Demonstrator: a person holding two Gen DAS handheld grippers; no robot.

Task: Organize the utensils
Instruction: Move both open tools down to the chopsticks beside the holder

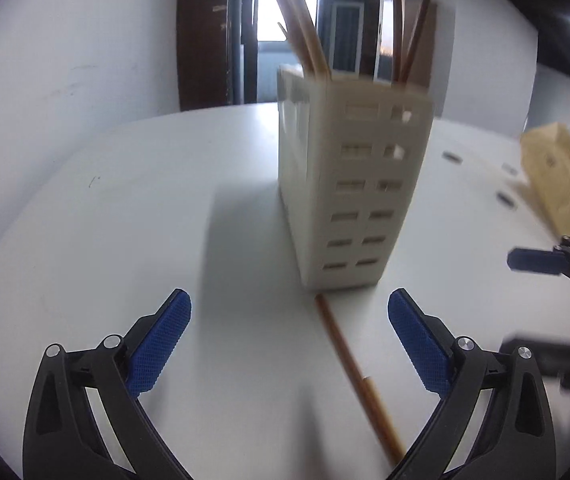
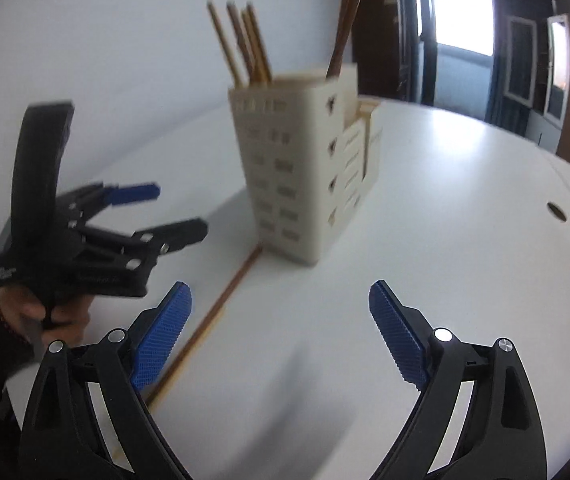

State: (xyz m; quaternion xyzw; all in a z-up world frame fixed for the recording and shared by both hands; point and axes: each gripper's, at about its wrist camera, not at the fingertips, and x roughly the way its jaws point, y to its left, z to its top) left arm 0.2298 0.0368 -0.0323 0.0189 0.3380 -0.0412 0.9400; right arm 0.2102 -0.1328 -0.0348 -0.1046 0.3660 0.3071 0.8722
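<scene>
**Chopsticks in the holder, one on the counter**

A cream slotted utensil holder (image 1: 349, 184) stands upright at frame centre on the white counter (image 1: 125, 240), with wooden chopsticks (image 2: 245, 44) leaning in its compartments. One loose chopstick (image 1: 353, 372) lies flat, its tip touching the holder's base. A wooden block (image 1: 557, 184) sits at right. The left hand-held gripper (image 1: 289, 320) and the right hand-held gripper (image 2: 281, 320) both gape wide, holding nothing.

holder (image 2: 297, 168) x1 | chopsticks on table (image 1: 359, 380) x2 | hand-held gripper (image 1: 289, 320) x2
</scene>
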